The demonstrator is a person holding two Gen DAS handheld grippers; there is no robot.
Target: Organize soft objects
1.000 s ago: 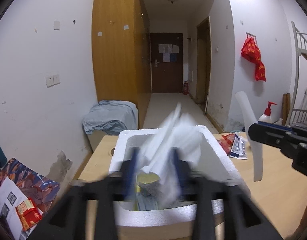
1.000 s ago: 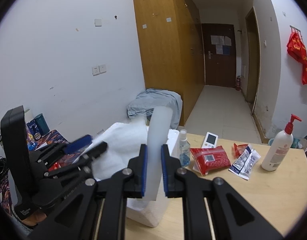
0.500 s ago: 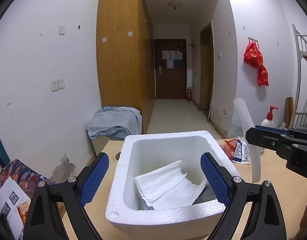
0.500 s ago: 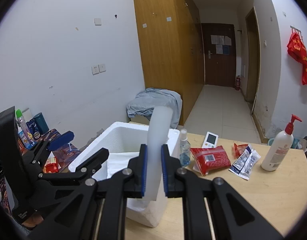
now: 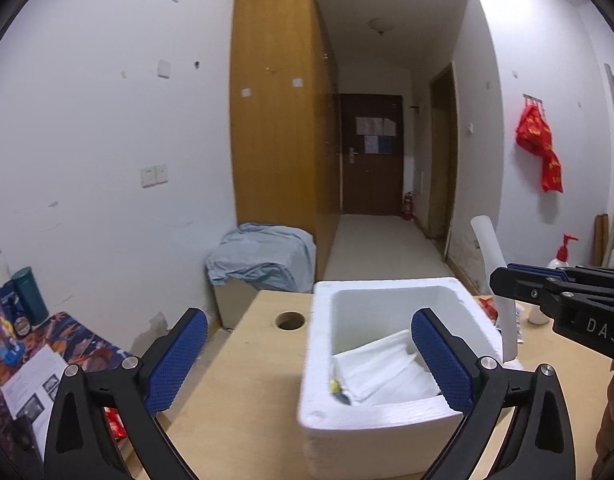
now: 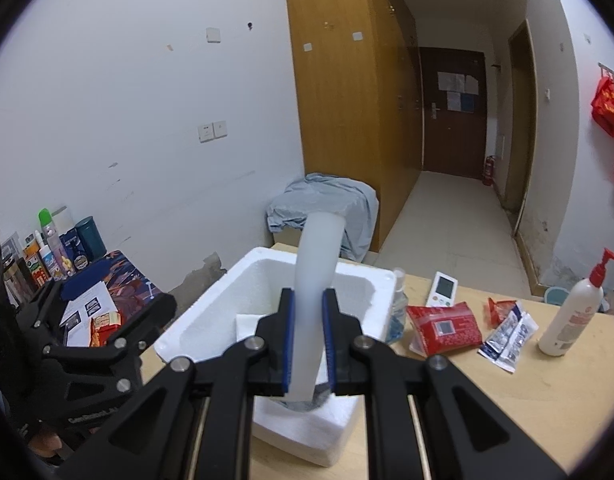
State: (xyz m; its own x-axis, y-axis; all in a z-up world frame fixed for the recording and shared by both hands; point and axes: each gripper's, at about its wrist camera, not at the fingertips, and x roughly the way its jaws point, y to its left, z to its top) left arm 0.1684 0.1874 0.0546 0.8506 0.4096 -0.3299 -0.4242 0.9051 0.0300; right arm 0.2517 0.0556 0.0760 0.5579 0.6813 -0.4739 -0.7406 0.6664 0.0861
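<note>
Foam strip [image 6: 311, 304], translucent white, slightly curved.

We see bare table [image 5: 243, 364] left of the foam box [image 5: 387, 416], with only a round hole [image 5: 290, 320] there. To the box's right, a spray bottle [image 6: 397, 304], red packet [image 6: 443, 326], sachets [image 6: 509, 334] and pump bottle [image 6: 573, 312] crowd the way.

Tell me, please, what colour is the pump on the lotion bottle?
Red, on a white lotion bottle; the right wrist view shows it best.
</note>
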